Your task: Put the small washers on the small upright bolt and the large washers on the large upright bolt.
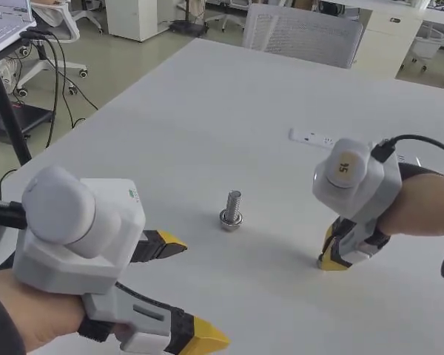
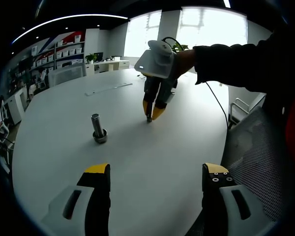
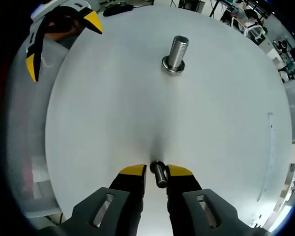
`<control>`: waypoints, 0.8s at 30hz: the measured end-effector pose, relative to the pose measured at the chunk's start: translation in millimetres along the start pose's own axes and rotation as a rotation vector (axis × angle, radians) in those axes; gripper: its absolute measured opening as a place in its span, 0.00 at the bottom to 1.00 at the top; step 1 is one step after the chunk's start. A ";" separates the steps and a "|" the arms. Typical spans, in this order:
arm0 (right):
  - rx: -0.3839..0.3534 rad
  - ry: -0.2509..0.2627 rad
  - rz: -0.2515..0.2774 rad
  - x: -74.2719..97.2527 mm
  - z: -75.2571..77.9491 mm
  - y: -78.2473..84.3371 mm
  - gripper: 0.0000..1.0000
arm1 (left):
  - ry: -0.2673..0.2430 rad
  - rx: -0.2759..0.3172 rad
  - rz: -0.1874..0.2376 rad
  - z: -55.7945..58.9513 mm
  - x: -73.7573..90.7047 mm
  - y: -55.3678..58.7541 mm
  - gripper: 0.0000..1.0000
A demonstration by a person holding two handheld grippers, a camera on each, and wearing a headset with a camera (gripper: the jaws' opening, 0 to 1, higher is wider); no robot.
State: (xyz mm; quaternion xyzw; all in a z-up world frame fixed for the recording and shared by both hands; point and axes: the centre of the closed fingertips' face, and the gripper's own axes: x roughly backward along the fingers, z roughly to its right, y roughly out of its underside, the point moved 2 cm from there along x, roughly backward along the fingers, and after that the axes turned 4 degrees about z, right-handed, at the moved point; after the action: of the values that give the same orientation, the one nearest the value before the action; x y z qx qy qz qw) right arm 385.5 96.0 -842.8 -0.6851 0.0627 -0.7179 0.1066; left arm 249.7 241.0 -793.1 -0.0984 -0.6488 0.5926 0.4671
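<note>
A large upright bolt (image 1: 231,208) stands mid-table with a washer ring around its base; it also appears as the large bolt (image 2: 98,130) and the large bolt (image 3: 176,53). My right gripper (image 1: 333,259) points down at the table to its right, shut on a small bolt (image 3: 160,175) whose lower end rests on the surface. From the left gripper view the small bolt (image 2: 149,118) shows between the right gripper's (image 2: 153,112) yellow tips. My left gripper (image 1: 188,290) hovers near the front left, open, with nothing between its fingers (image 2: 97,173).
A white strip (image 1: 311,137) lies on the white table (image 1: 207,111) behind the right gripper. A mesh chair (image 1: 303,33) stands at the far edge. A desk with hanging cables (image 1: 55,66) stands off the table's left side.
</note>
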 end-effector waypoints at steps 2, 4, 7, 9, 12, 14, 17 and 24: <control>0.002 0.001 0.000 0.0 0.6 0.1 0.18 | 0.000 -0.001 -0.001 -0.3 0.2 -0.4 0.76; -0.001 0.001 0.005 0.2 1.1 -0.4 0.19 | 0.001 0.000 0.000 -0.5 0.4 -0.8 0.76; -0.002 0.003 0.006 1.2 1.4 -0.6 0.21 | 0.001 -0.001 -0.001 -0.8 0.8 -0.8 0.76; -0.006 0.004 0.010 1.6 1.5 -1.0 0.23 | 0.000 -0.002 0.000 -1.2 1.0 -1.3 0.76; -0.010 0.004 0.014 2.3 0.7 -1.3 0.27 | 0.000 -0.002 0.001 -1.5 1.2 -1.7 0.76; -0.012 0.007 0.017 2.5 0.3 -1.2 0.30 | 0.001 -0.003 0.000 -1.5 1.2 -1.8 0.76; -0.018 0.016 0.025 3.2 1.3 -1.5 0.34 | 0.001 -0.004 0.000 -1.5 1.2 -2.1 0.76; -0.045 0.026 0.049 5.9 2.7 0.0 0.43 | 0.002 -0.006 0.000 -1.4 -0.6 -3.0 0.76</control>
State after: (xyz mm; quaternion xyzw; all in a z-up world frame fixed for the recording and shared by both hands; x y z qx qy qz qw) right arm 387.9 94.7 -837.0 -0.6762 0.0970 -0.7223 0.1080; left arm 252.4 240.7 -791.0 -0.1006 -0.6501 0.5904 0.4676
